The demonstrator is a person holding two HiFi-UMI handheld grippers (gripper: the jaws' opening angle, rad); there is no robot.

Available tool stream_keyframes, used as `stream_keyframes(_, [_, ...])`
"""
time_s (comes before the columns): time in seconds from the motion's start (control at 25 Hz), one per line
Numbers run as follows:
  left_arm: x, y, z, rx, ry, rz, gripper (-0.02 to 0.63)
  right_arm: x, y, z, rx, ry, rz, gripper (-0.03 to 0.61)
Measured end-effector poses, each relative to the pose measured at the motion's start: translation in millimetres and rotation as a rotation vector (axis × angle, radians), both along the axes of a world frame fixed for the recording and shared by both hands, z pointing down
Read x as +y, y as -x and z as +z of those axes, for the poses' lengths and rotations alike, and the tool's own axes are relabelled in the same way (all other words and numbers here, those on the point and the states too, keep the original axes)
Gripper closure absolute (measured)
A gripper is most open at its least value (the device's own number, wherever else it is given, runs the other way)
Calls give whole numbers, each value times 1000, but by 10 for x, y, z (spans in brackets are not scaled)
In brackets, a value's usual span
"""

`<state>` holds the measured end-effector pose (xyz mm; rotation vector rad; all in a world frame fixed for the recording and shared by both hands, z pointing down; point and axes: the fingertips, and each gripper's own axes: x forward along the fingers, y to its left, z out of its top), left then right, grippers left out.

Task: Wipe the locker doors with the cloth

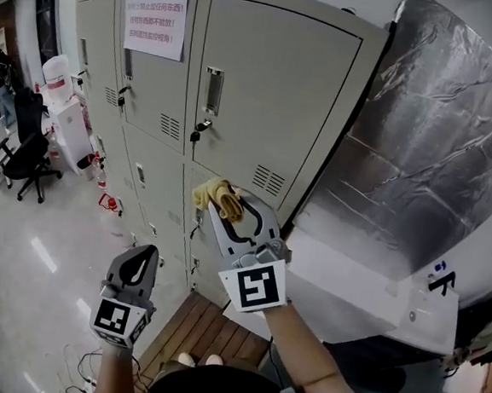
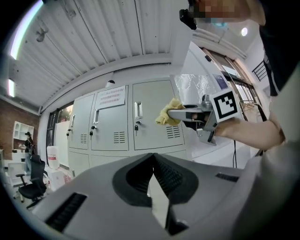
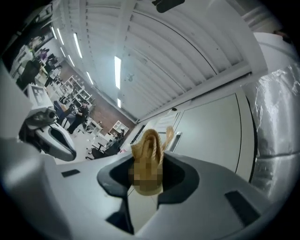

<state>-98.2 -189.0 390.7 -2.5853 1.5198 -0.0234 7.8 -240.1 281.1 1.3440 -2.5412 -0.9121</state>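
- Right hand-held gripper (image 1: 225,205) pinching yellow cloth (image 1: 215,193).
- Wad bulges past jaw tips toward 12 o'clock, close to locker doors (image 1: 272,91). Contact unreadable.
- Left hand-held gripper (image 1: 144,259) at 8 o'clock of right one. Jaws pressed together, empty.
- Cloth likely light, soft, limp, not fragile.
- Hold bunched middle deep in jaws. Loose ends may flop or slip under rubbing.

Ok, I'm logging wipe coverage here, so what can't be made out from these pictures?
Head view: whether the cloth touches the lockers; the right gripper covers that spot.
Head view: the notice, print too small.
Right gripper view: the cloth's middle, under a mosaic patch.
Left gripper view: most lower doors, behind the left gripper.
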Motion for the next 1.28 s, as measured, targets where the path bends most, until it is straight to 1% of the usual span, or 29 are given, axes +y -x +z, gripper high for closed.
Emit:
stream_keyframes(0.08, [3, -65, 61, 2, 5, 30, 604, 51, -69, 209, -17, 54, -9, 448])
stream_keyframes(0.2, [0, -134, 175, -15, 6, 57, 604, 128, -183, 505, -46, 132, -11, 448])
stream_keyframes(0.36, [22, -233, 302, -5, 57, 85, 604, 250, -306, 860, -80, 219, -9, 448])
stream_keyframes(0.44, [30, -267, 374, -12, 61, 102, 606, 304, -349, 1026, -93, 260, -6, 448])
stream_keyframes(0.68, [53, -301, 533, -5, 91, 115, 605, 412, -441, 1406, -139, 359, -6, 446])
stream_keyframes(0.84, [79, -301, 608, 5, 130, 109, 604, 462, -487, 1552, -210, 438, -15, 448])
stream_keyframes(1.0, [116, -310, 689, 11, 160, 110, 604, 517, -493, 1659, -250, 478, -20, 448])
stream_keyframes(1.28, [163, -299, 859, 13, 191, 117, 604, 566, -414, 1816, -237, 514, -31, 449])
